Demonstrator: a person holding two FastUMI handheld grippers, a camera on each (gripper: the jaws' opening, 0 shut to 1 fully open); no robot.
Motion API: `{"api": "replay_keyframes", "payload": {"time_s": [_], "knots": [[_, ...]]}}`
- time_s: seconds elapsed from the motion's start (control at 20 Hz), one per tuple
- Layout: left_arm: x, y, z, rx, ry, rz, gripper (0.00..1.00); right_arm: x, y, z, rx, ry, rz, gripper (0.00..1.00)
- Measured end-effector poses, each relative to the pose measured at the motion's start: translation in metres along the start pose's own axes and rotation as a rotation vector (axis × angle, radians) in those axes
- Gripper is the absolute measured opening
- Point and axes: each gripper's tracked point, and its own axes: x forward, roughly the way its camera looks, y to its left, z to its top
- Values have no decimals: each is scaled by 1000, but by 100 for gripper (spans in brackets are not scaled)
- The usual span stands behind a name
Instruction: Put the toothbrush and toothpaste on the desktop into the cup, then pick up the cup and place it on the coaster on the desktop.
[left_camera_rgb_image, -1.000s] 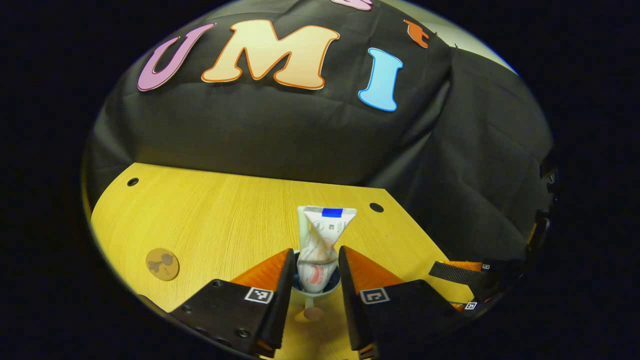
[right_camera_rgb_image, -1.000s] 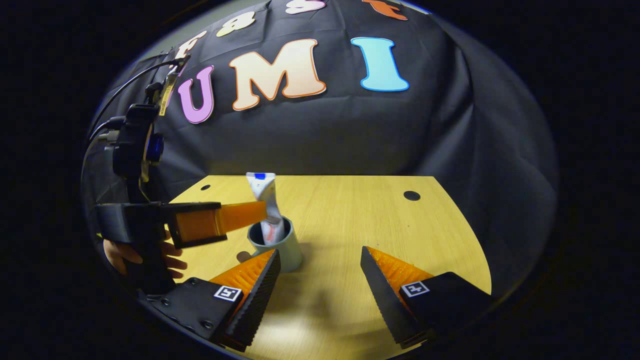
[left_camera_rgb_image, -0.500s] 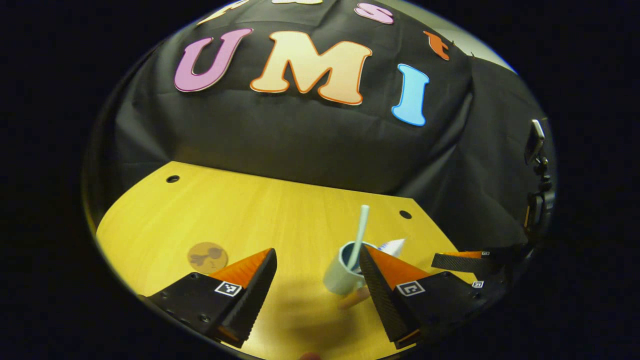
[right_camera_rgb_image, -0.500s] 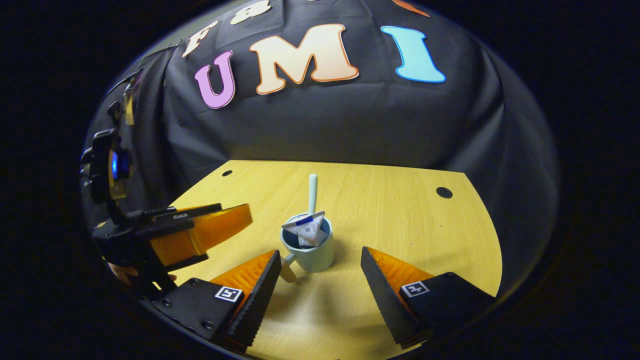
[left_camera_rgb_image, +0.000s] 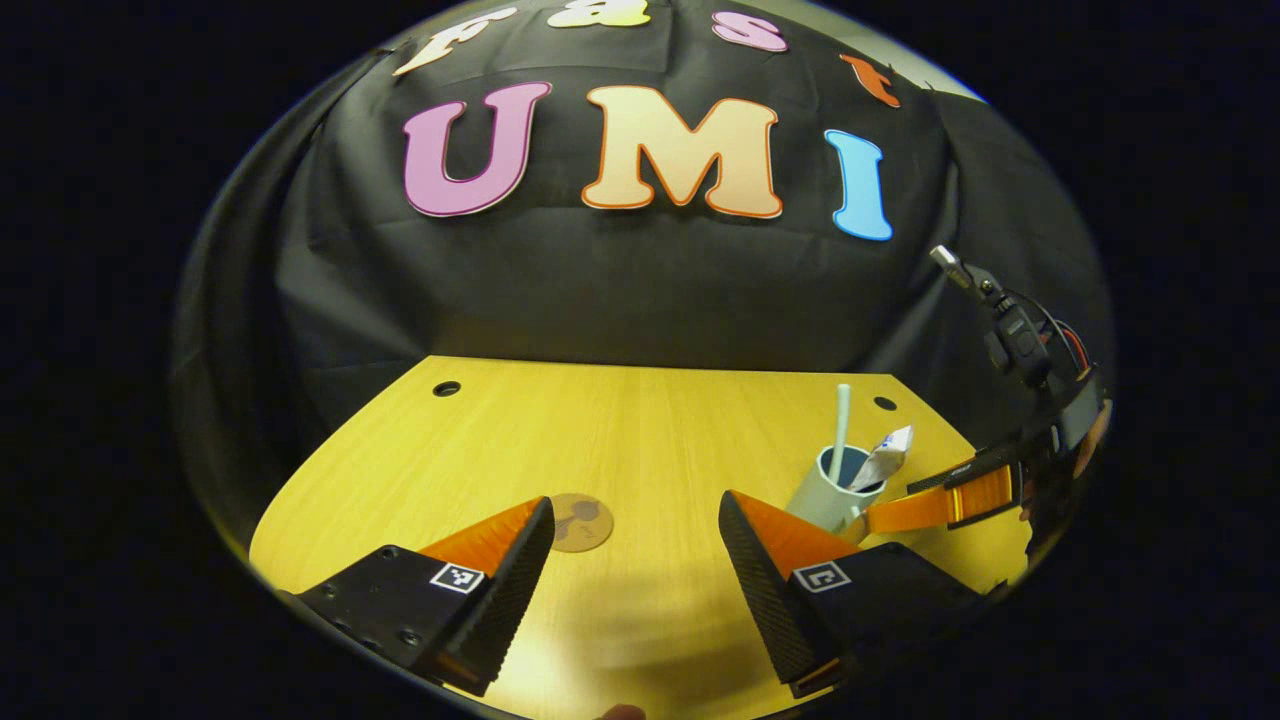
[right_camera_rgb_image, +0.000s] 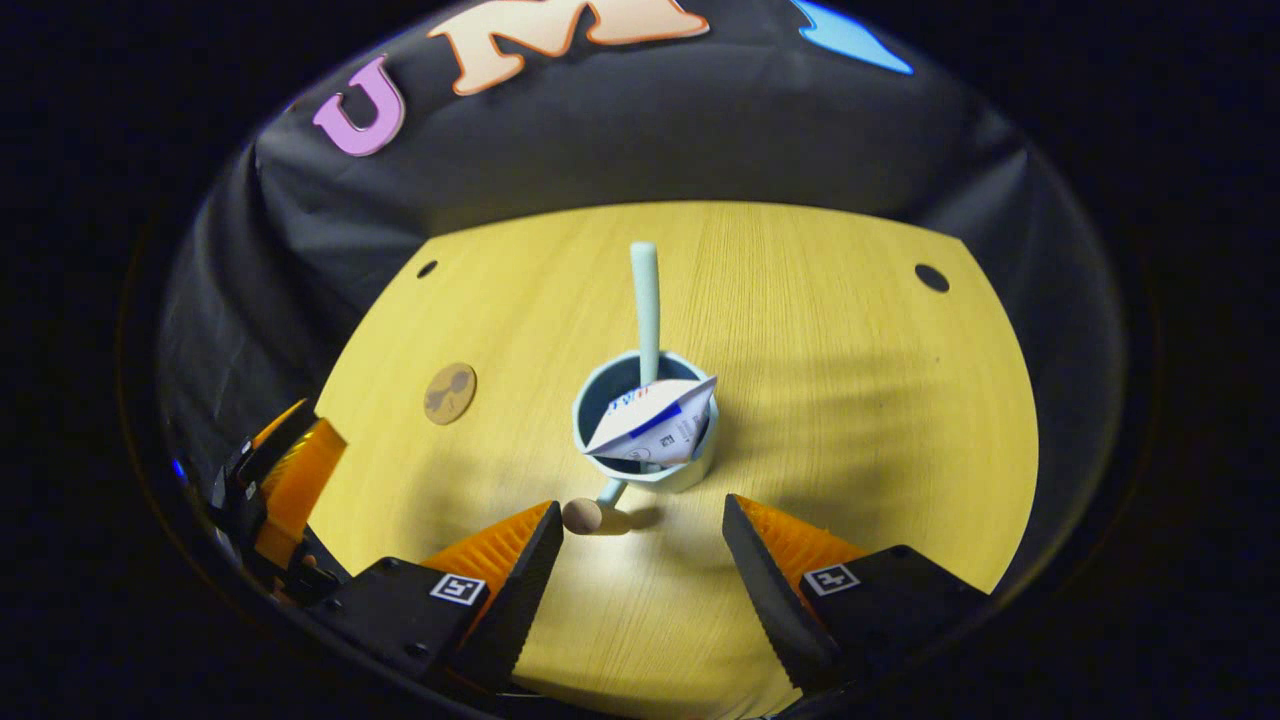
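I see the right gripper (right_camera_rgb_image: 640, 545) with fingers spread apart and gripping nothing, just short of the cup (right_camera_rgb_image: 648, 440). The cup stands on the desktop (right_camera_rgb_image: 850, 380) — its handle (right_camera_rgb_image: 590, 512) points near. The toothpaste (right_camera_rgb_image: 655, 425) and toothbrush (right_camera_rgb_image: 646, 300) sit inside. The left gripper (left_camera_rgb_image: 635, 540) likewise has fingers apart. The coaster (right_camera_rgb_image: 450, 393) lies bare, left of the cup, well apart.

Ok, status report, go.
Both grippers open, holding nothing: left gripper, right gripper facing the cup. Toothbrush and toothpaste in cup. Cup on desktop, apart from coaster. Nothing between them.
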Motion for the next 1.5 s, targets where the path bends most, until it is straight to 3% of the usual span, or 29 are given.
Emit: {"api": "replay_keyframes", "payload": {"time_s": [0.2,0.5,0.65,0.7,0.75,0.85,0.9,1.0,1.1,1.15,1.2,1.5], "knots": [[-13,31,-18,-15,28,30,95,21,3,-1,86,110,-12,95],[-23,68,-31,-53,47,62,95,51,13,-9,122,226,-29,99],[-26,82,-35,-57,54,70,95,55,6,-11,122,252,-55,87],[-25,86,-35,-57,55,71,95,56,6,-12,125,259,-57,78],[-25,89,-36,-57,57,72,95,54,6,-14,129,267,-55,80],[-23,94,-34,-59,59,69,95,50,9,-13,130,279,-47,65],[-20,95,-33,-60,60,64,95,50,8,-14,116,287,-54,39],[-18,94,-33,-59,64,54,95,50,5,-14,75,291,-79,39],[-16,95,-32,-58,61,42,95,49,1,-15,16,286,-107,29],[-15,96,-31,-57,59,37,95,50,2,-12,6,272,-113,29],[-15,98,-31,-54,58,35,95,50,5,-10,9,253,-112,26],[-12,103,-28,-39,51,25,95,44,10,-3,-3,217,-73,26]]}}
